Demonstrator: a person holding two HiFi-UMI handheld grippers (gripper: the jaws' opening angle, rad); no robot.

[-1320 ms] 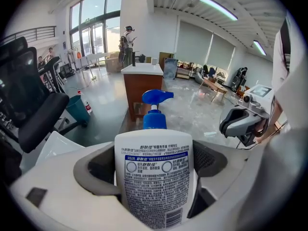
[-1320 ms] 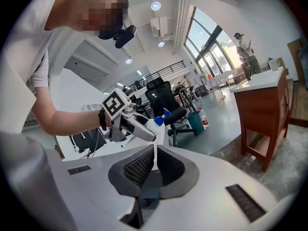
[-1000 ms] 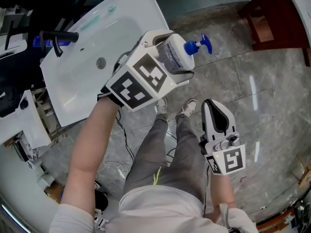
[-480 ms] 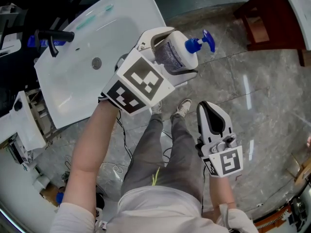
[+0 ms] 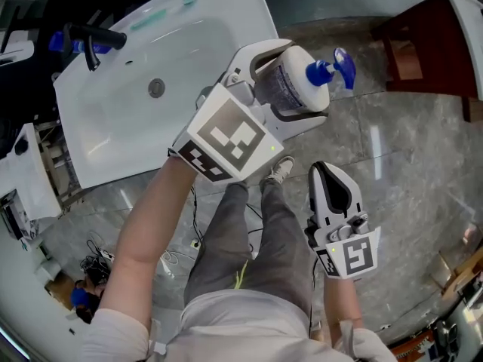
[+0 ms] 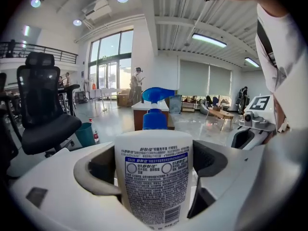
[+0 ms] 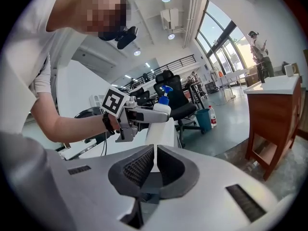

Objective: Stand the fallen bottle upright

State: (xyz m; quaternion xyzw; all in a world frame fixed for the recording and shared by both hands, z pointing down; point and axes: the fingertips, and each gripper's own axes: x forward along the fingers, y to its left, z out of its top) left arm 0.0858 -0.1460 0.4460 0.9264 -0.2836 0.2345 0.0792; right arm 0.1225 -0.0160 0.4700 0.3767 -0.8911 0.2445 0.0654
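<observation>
Gripping the white plastic pump bottle with the blue pump head (image 6: pixel 154 177), the left gripper (image 5: pixel 285 85) has its jaws clamped on the bottle's two sides. The bottle is held in the air at upper centre of the head view, just off the right edge of the white rectangular ceramic basin (image 5: pixel 113 119), with its pump pointing to the right of the frame over the grey marbled stone floor (image 5: pixel 392 164). The bottle wall is opaque, so its fill cannot be told. The basin shows a round metal drain (image 5: pixel 156 88) in its bowl and a black tap (image 5: pixel 94 40) at its upper-left rim.

The right gripper (image 5: pixel 337 191) sits at lower right of the head view, its jaws pressed together with nothing between them.

Against half a second ago, the bottle and left gripper sit a little further right in the frame, in the same grip; the right gripper is in much the same spot.

The bottle's base is hidden behind the left gripper's body. A thin teal object (image 5: pixel 162 15) on the basin's upper rim is too small to identify. The dark red-brown wooden cabinet (image 5: pixel 423 44) at upper right is cut off by the frame edge.
</observation>
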